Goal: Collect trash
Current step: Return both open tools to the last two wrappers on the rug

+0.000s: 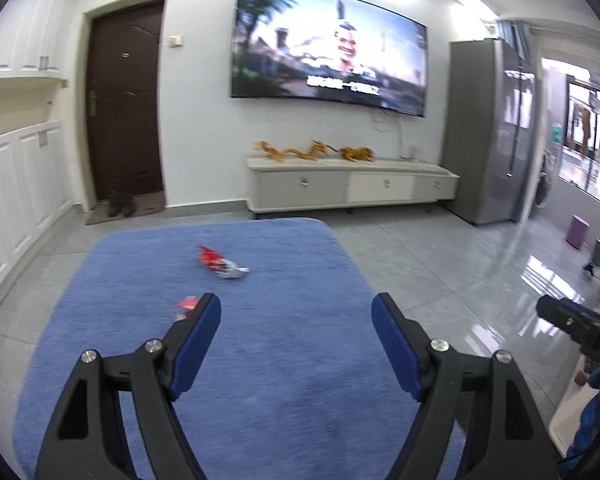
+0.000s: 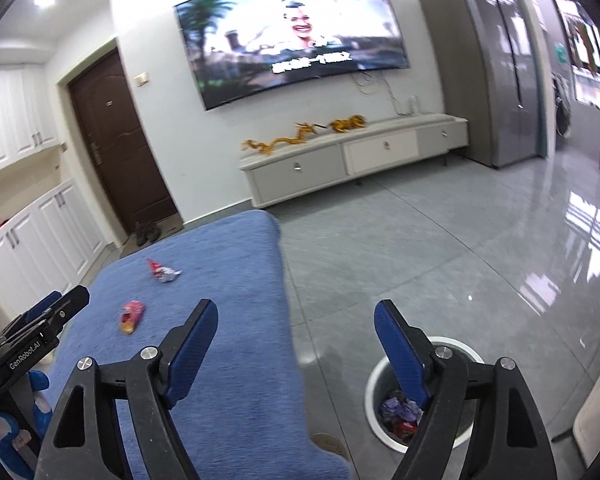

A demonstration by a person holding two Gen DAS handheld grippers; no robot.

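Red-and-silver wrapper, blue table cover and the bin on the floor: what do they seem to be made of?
Red-and-silver wrapper: probably foil-lined plastic film; crumpled, with a shiny silver end.
Blue table cover: looks like napped fabric, matte and fuzzy, draping softly over the edge.
Bin: likely plastic; smooth white rim, grey inside, though blur leaves it open.

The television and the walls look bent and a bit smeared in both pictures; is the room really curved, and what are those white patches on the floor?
Left wrist view: fisheye lens bows the wall-mounted television; motion blur. Right wrist view: same bending; white patches are window glare on the glossy grey tiled floor.
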